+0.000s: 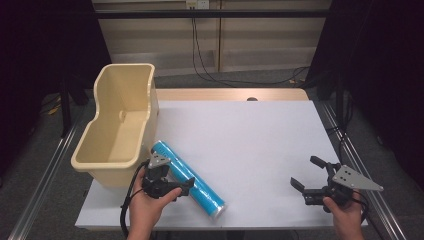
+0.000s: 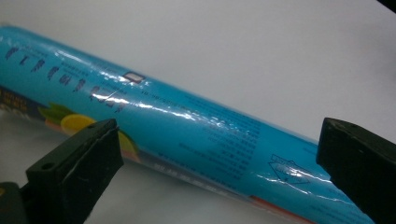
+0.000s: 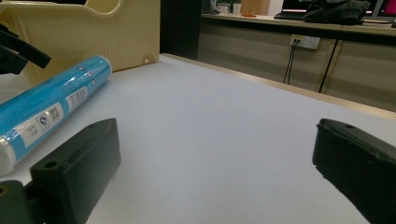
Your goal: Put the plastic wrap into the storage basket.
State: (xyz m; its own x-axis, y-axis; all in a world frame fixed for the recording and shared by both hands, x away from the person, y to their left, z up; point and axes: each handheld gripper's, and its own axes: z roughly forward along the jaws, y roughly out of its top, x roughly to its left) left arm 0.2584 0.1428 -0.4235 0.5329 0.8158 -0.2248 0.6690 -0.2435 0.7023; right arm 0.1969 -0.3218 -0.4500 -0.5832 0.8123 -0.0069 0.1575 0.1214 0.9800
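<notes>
Blue cylindrical package (image 1: pixel 187 180) lies directly under the left gripper (image 1: pixel 167 187), whose jaws stand apart, one on each side of the package across its width and not clamped on it. Its long axis runs diagonally from beside the cream plastic bin (image 1: pixel 117 122) toward the desk's (image 1: pixel 250 140) near edge. Its glossy film wrap is crinkled and printed, round and likely slippery. The right gripper (image 1: pixel 307 175), jaws also apart and empty, hovers well apart to the right, so the left is nearer.
</notes>
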